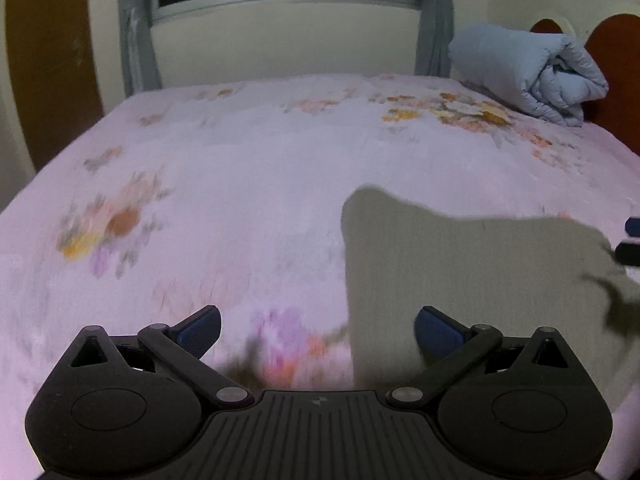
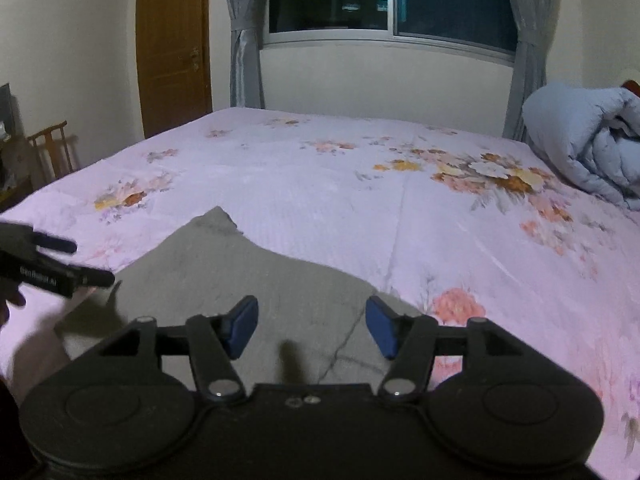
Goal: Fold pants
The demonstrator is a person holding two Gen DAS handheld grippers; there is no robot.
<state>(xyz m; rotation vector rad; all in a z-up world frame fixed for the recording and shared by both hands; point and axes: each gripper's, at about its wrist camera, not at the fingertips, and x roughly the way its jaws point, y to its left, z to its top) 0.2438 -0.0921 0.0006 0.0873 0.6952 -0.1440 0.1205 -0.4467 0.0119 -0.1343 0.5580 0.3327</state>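
Pants: grey-green pants (image 2: 256, 280) lie flat on the near part of the bed (image 2: 360, 208), one corner pointing toward the window (image 2: 392, 4)
Left gripper: the left gripper (image 1: 318, 330) hovers above the pants' left edge, its blue pads (image 1: 200, 330) spread wide – nothing between them, only sheet and cloth below
Right gripper: the right gripper (image 2: 312, 328) hangs over the pants, jaws parted and empty, no cloth pinched
Quilt: a rolled pale-blue quilt (image 2: 588, 148) sits at the bed's far right corner, well apart from the pants
Door: a brown wooden door (image 2: 174, 44) stands beyond the bed's far left corner
Sheet: pink floral – the left wrist view of it is blurred
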